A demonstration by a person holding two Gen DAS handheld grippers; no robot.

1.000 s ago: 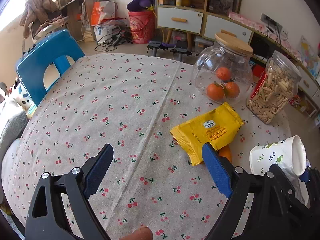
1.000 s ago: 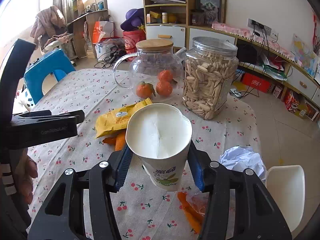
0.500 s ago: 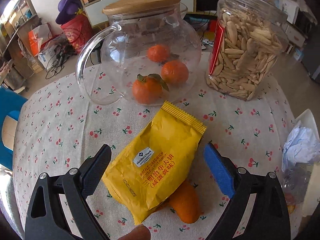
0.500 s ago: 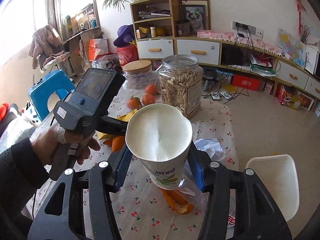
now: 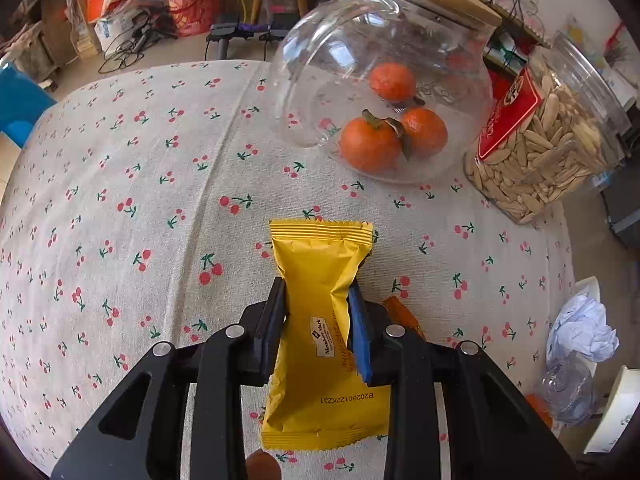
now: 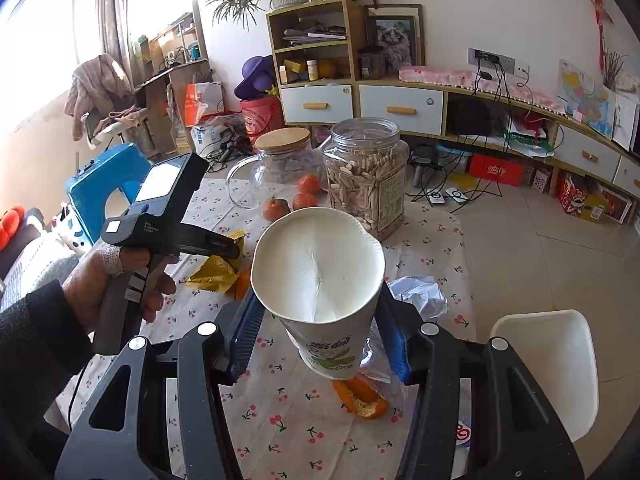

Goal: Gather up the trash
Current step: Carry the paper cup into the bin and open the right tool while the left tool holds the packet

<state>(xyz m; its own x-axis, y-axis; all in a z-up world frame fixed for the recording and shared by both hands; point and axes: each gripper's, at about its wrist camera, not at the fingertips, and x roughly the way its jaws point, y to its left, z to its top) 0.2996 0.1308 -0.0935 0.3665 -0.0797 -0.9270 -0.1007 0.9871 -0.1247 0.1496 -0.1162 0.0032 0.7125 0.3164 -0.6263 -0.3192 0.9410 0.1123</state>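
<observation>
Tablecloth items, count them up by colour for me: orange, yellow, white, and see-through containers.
Orange: 3 tangerines, 2 peel pieces
Yellow: 1 wrapper, pinched in the left claw
White: 1 paper cup in the right claw, 1 crumpled tissue
See-through: 1 glass pitcher, 1 seed jar
Total: 10

The right gripper [image 6: 320, 326] clamps a white paper cup [image 6: 320, 276] above the bench [image 6: 280, 412], while the left gripper [image 6: 228, 248] pinches a yellow wrapper [image 6: 214, 274].

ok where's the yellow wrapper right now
Left wrist view, low centre: the yellow wrapper is pinched in the left gripper over the tablecloth, nearer the camera than the glass pot.
</observation>
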